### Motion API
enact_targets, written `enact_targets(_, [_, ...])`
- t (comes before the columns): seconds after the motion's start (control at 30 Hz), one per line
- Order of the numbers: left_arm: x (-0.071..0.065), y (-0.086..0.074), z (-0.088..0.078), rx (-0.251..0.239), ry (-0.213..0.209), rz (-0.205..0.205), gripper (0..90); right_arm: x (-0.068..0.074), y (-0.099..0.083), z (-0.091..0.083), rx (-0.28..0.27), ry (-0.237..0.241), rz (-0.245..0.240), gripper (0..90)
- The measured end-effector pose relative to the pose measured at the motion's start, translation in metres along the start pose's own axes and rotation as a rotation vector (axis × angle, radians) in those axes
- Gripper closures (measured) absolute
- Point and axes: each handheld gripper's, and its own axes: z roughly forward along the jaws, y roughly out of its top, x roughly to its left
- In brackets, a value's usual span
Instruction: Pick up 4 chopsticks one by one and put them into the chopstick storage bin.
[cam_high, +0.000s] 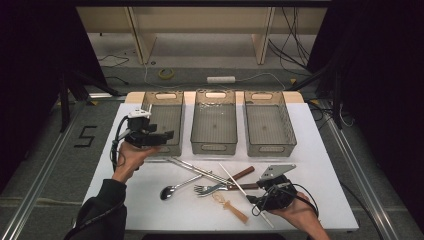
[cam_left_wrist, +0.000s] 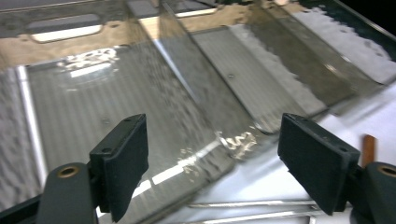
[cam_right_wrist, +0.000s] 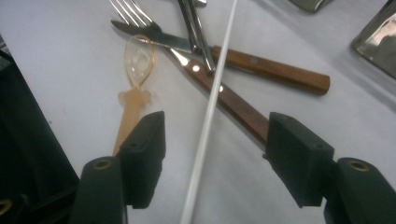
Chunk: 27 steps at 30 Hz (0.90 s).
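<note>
Right gripper (cam_right_wrist: 212, 158) fingers spread astride the white stick (cam_right_wrist: 210, 116); left gripper (cam_left_wrist: 212, 163) fingers spread over the left bin's (cam_high: 162, 120) near rim.

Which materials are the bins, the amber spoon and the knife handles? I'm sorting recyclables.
Bins: probably smoky see-through plastic, glossy glare. Amber spoon: likely translucent plastic. Knife handles: apparently brown wood with pale rivets; blades look like shiny metal.
</note>
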Motion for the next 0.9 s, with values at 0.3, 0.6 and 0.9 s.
enact_targets(0.3, [-0.028,-0.022,-0.014,-0.043,-0.076,0.046,19.1,0.003,-0.002,0.010,0.081,-0.002,0.010,52.9])
enact_targets(0.6, [-0.048,-0.047,-0.022,-0.045,-0.131,0.091,18.4,0.005,-0.004,0.017,0.147,-0.006,0.006,61.3])
enact_targets(0.9, [-0.059,-0.064,-0.024,-0.028,-0.134,0.121,18.5,0.007,-0.008,0.020,0.187,-0.002,0.002,68.2])
